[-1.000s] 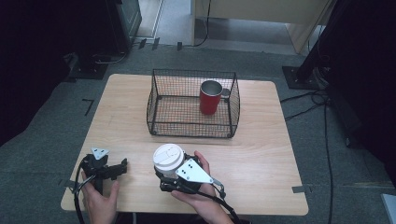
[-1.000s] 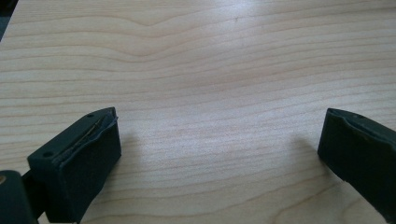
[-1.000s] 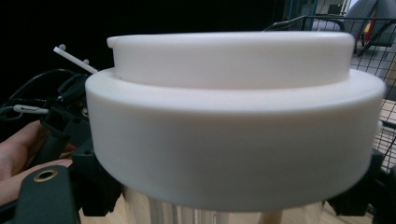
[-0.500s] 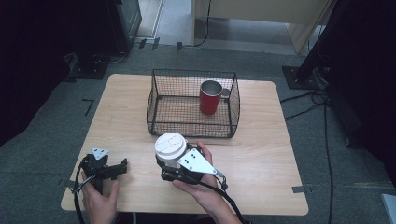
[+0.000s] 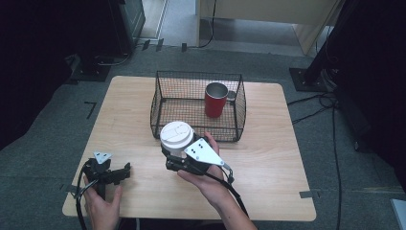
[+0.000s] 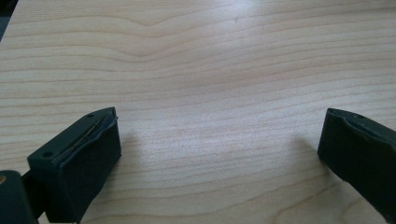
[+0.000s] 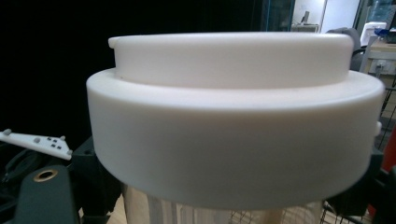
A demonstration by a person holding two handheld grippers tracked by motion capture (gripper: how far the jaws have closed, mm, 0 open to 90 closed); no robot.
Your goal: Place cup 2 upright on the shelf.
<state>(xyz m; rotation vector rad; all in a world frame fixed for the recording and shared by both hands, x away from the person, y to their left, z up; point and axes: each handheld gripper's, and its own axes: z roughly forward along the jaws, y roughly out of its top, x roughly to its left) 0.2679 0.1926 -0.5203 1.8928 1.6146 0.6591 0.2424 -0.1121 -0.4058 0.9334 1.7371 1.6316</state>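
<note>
A cup with a white lid (image 5: 176,134) hangs just above the table in front of the basket, with my right gripper (image 5: 175,156) shut on its body below the lid. In the right gripper view the lid (image 7: 233,121) looms close, and the cup's shiny wall runs down between the two jaws. A black wire basket (image 5: 163,96) stands at the back middle of the table with a red cup (image 5: 215,100) upright inside it. At the front left corner my left gripper (image 5: 119,173) lies on the wood, open; nothing but bare wood shows between its jaws (image 6: 219,154).
The wooden table (image 5: 268,158) stands on grey carpet. Cables and black stand bases lie on the floor behind it and to its right. The left gripper's grey plate (image 7: 37,140) shows far off in the right gripper view.
My right gripper has carried the white-lidded cup forward and slightly right, up to the basket's front wall. The left gripper has stayed put.
</note>
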